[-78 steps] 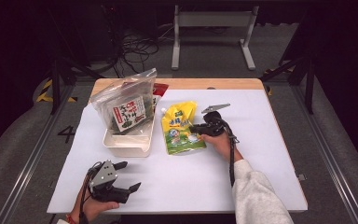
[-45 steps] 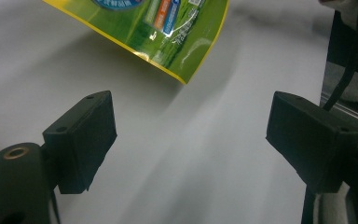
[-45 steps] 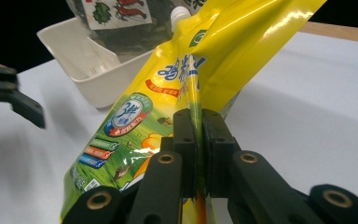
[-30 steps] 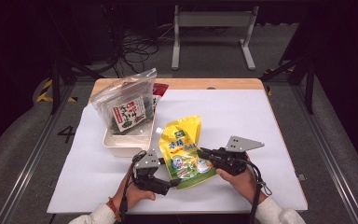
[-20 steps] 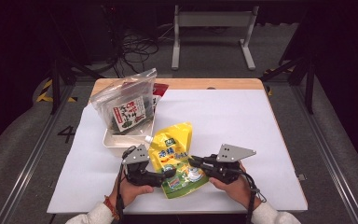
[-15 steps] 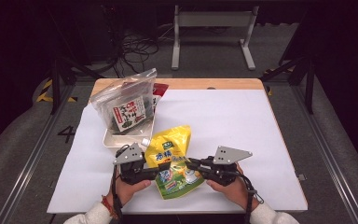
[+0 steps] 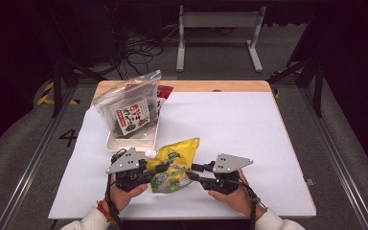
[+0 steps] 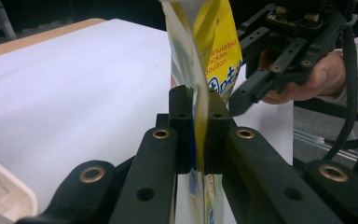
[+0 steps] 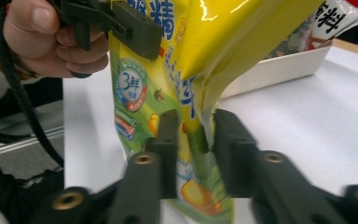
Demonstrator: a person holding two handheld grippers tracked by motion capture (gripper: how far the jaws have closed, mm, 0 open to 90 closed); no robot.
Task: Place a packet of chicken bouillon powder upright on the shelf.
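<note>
**Passing the yellow bag from 1 gripper to the other**

High view: The yellow bag [image 7: 175, 163] sits between the 2 grippers, near the front edge of the white table [image 7: 230, 124]. The left gripper [image 7: 157, 168] is at the bag's 9 o'clock side. The right gripper [image 7: 195, 171] is at its 3 o'clock side. The white tray [image 7: 133, 142] with the clear bag [image 7: 129, 108] is at 11 o'clock from the yellow bag.

Left gripper view: The jaws are squeezed tight on a thin edge of the bag, which stands up toward 12 o'clock. To do this well, I think the left gripper should keep its pinch firm and hold the bag steady.

Right gripper view: The jaws have just been opening. The bag hangs in the gap, but the pads look loose on it. I think the right hand should pull back slowly, so it does not tug the bag.
</note>
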